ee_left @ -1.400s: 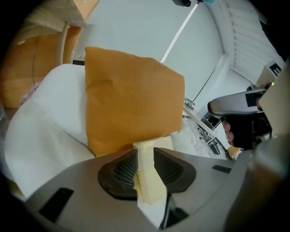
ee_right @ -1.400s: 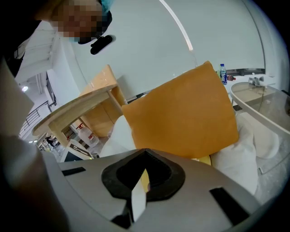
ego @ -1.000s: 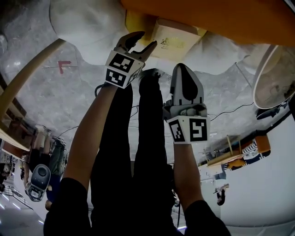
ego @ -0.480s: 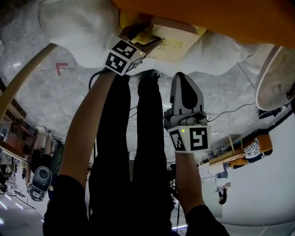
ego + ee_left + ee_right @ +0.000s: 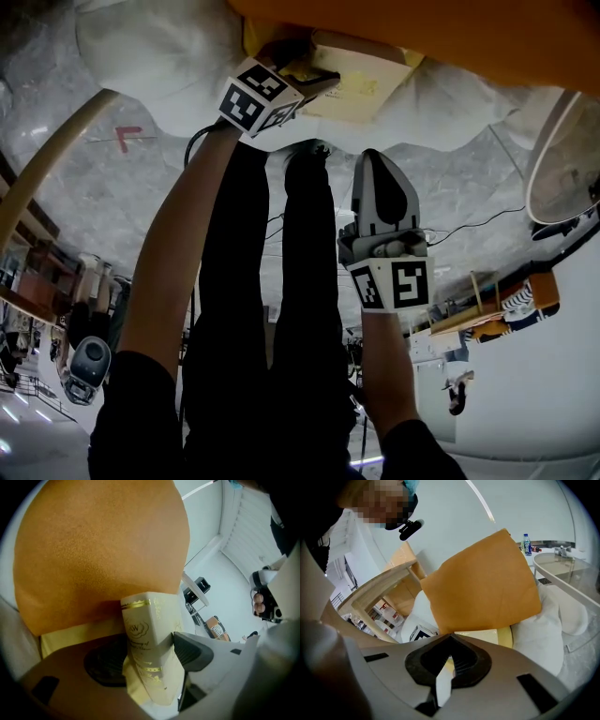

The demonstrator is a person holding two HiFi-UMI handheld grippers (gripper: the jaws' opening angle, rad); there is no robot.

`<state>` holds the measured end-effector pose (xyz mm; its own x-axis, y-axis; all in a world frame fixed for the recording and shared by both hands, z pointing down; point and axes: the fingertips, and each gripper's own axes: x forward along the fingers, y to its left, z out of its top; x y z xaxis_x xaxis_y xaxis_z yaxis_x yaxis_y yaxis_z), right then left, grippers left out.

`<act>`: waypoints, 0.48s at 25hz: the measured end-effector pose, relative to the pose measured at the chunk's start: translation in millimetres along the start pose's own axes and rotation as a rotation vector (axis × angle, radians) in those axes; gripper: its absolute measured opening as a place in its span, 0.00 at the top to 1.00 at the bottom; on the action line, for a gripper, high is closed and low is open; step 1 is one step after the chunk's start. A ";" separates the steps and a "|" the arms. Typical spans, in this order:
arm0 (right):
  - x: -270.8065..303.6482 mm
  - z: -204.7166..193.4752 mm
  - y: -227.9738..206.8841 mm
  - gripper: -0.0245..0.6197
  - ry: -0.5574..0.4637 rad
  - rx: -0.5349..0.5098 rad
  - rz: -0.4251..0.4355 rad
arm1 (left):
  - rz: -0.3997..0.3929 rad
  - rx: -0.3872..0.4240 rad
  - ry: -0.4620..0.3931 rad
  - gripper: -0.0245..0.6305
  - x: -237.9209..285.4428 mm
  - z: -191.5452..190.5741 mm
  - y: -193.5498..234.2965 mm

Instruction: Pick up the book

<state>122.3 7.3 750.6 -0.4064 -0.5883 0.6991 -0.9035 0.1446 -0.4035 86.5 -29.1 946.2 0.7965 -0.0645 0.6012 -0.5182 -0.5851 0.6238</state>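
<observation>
Book (image 5: 149,639) lay tucked under orange cushion (image 5: 103,550), not lifted. Left gripper (image 5: 302,66) fingers were opening, straddling its spine, no squeeze yet. Right gripper (image 5: 377,164) fingers were closed and empty, well short of it. Likely remaining: clamp, pull out, raise.

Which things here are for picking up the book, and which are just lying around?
For the job:
- the book
- the left gripper, jaws opening with the book between them

Just lying about:
- the orange cushion
- the white pillow
- the bottle, far behind
- the right gripper, shut and holding nothing
</observation>
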 end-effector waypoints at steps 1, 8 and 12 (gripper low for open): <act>-0.8 0.2 1.1 0.96 0.002 -0.001 0.001 | -0.005 -0.011 0.001 0.48 1.0 -0.8 0.8; -2.1 0.9 0.5 0.96 0.011 -0.010 0.010 | -0.048 0.023 0.040 0.41 12.5 -0.6 -1.6; -5.4 7.1 1.6 0.96 0.003 -0.008 0.000 | -0.037 0.031 0.028 0.48 9.1 6.3 -11.9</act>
<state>124.0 5.0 742.0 -0.4064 -0.5861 0.7010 -0.9047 0.1506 -0.3986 101.9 -27.8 941.1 0.8057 -0.0205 0.5920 -0.4785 -0.6115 0.6302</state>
